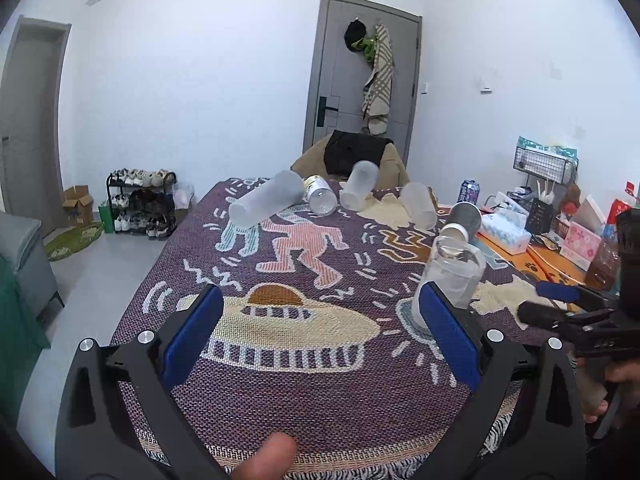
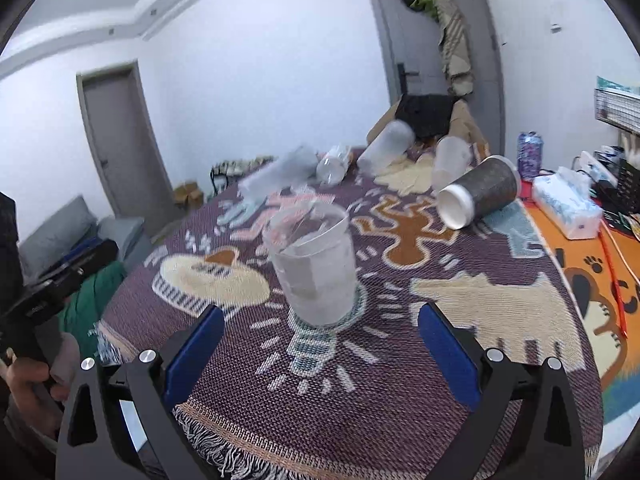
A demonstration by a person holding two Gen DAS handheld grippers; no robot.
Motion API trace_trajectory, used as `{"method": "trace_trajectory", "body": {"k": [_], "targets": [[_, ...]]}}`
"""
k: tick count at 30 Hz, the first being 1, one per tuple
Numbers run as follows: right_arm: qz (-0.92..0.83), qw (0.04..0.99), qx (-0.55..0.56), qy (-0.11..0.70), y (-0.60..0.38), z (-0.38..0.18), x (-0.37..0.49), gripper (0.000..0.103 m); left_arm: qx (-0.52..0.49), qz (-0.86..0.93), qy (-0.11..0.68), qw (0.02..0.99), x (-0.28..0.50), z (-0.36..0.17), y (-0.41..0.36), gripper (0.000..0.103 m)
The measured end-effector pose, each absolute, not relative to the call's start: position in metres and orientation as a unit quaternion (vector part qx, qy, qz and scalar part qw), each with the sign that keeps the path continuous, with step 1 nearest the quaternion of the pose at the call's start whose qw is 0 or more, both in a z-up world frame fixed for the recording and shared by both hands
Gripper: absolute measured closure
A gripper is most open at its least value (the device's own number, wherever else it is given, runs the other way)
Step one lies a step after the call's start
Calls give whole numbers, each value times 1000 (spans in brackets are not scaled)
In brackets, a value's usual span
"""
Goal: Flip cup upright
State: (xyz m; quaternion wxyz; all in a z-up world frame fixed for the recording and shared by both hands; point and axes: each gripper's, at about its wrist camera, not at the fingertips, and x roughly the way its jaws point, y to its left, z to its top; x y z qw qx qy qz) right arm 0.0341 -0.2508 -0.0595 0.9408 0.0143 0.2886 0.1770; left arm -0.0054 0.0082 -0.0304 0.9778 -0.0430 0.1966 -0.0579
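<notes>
A: Where did we see the clear plastic cup?

B: It stood mouth up, leaning a little, on the purple woven patterned cloth, just ahead of our right gripper, whose jaws were spread wide and held nothing.

A: And our left gripper?

B: Wide apart too, empty. A dark paper cup with a white rim lay on its side farther back.
</notes>
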Motion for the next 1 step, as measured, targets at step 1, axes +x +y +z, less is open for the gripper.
{"method": "trace_trajectory", "body": {"k": [1], "targets": [[178, 937, 4, 301, -244, -62, 42, 8, -46, -57, 199, 977, -4, -32, 11, 6]]}}
